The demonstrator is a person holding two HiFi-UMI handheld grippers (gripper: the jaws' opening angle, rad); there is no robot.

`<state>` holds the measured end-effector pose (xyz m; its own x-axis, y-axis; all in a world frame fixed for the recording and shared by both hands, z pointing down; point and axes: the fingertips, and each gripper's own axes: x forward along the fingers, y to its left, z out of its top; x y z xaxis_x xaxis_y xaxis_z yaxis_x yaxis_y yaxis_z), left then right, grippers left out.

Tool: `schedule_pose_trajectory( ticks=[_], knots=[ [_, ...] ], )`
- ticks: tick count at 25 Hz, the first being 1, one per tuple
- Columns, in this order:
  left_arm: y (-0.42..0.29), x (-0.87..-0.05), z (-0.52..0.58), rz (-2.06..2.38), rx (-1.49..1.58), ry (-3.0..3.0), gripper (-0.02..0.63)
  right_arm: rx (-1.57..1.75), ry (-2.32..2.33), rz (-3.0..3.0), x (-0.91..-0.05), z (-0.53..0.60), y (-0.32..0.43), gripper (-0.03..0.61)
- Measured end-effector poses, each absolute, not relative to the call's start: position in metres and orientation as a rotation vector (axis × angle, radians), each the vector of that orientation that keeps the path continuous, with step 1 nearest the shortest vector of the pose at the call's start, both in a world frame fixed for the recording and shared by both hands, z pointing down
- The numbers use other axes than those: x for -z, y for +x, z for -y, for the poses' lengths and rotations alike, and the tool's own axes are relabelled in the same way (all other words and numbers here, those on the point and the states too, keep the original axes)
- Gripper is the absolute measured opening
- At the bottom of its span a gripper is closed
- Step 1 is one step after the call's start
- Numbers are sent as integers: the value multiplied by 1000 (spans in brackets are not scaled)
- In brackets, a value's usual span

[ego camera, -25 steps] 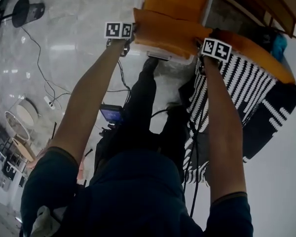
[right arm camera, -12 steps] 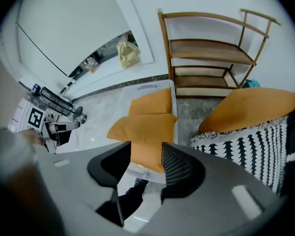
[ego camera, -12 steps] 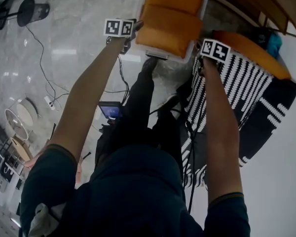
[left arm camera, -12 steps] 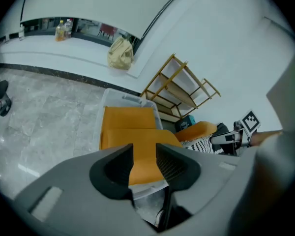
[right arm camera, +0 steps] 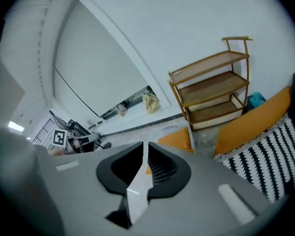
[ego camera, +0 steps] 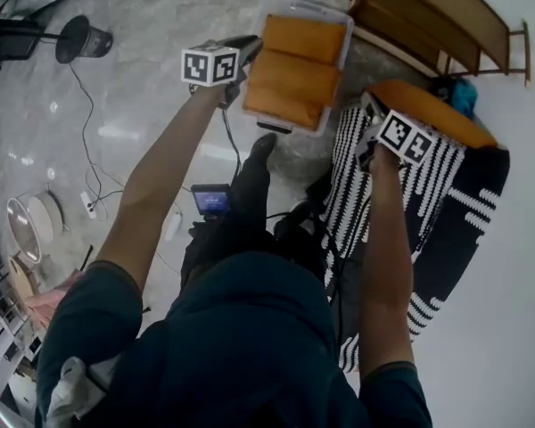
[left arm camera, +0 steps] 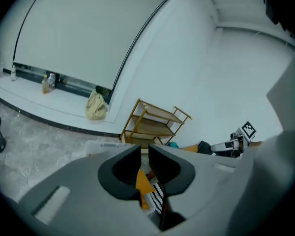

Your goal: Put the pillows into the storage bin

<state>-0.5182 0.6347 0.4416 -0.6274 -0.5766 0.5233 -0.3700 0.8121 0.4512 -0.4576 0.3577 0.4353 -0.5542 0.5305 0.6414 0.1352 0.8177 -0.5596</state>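
Note:
A clear storage bin stands on the marble floor with two orange pillows stacked in it, the upper one lying across the lower one. My left gripper hovers just left of the bin, free of it. My right gripper hangs to the bin's right, above a third orange pillow that lies on a black-and-white striped cover. In both gripper views the jaws are closing and stand almost together, left gripper and right gripper, with nothing between them.
A wooden shelf rack stands behind the bin against the wall. Cables, a small device with a lit screen and a black round stand lie on the floor to the left. My own legs are below the bin.
The orange pillow both grippers held over the bin's near edge now lies inside the bin. Both grippers let go and drew back, the right one moving toward the striped cover.

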Motion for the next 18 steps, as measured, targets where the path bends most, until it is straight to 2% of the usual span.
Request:
schedule_pose_trajectory(
  ticks=[5, 9, 15, 18],
  knots=[
    [-501, -308, -614, 2514, 339, 822, 15, -642, -687, 2327, -307, -354, -439, 40],
    [-451, -220, -593, 2629, 242, 934, 5, -645, -824, 2442, -215, -346, -402, 40],
    [-371, -119, -567, 2784, 145, 1019, 0, -547, -1021, 2572, -108, -339, -339, 34],
    [-329, -83, -553, 2840, 80, 1049, 0, -464, -1100, 2626, -66, -340, -303, 11]
  ],
)
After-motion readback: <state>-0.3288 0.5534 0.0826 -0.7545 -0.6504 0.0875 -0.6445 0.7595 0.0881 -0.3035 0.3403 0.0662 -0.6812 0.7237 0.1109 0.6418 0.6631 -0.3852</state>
